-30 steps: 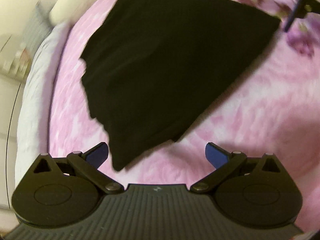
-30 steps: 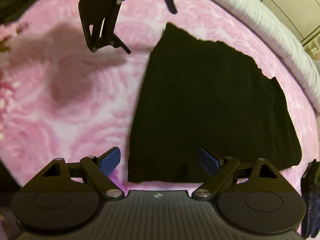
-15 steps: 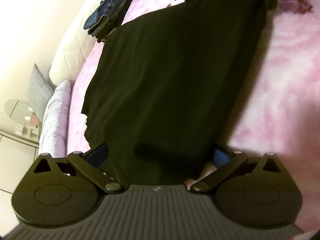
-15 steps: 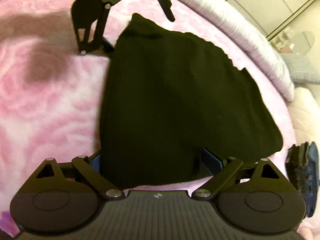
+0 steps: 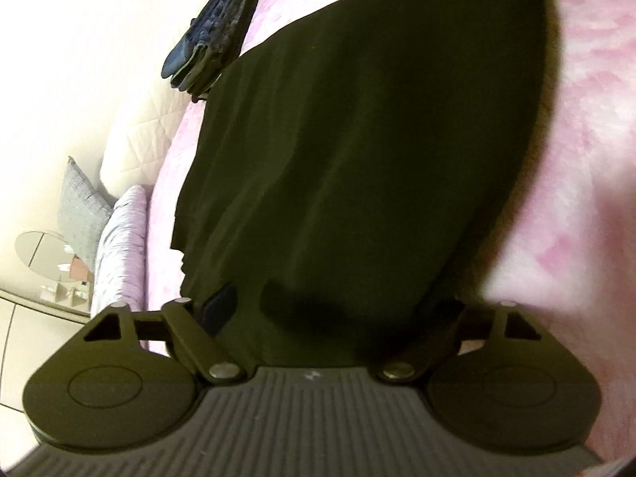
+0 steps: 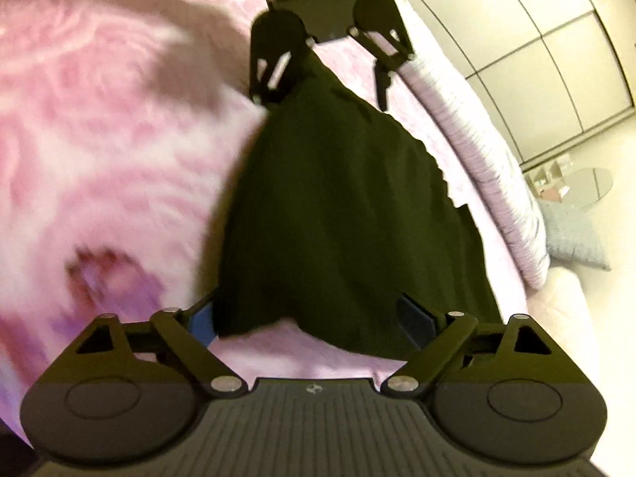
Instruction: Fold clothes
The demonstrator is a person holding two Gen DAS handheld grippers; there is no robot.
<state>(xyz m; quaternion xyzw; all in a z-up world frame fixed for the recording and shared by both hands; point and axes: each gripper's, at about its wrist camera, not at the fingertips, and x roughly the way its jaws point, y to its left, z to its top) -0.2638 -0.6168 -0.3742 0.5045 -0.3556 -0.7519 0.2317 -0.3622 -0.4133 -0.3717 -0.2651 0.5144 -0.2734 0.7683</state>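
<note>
While the black garment (image 5: 357,151) lies spread across the pink bed cover (image 5: 588,127), both tools sit at its near edges. The left tool (image 5: 330,310) is spread wide, cloth filling the gap between its fingers, nothing pinched. The right tool (image 6: 314,318) is also wide open, straddling a corner of the garment. Folded dark clothes (image 5: 216,35) rest just beside the garment's far edge.

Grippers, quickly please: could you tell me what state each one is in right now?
Left gripper: open, fingers astride the black garment's near edge.
Right gripper: open, fingers astride its opposite edge.
</note>
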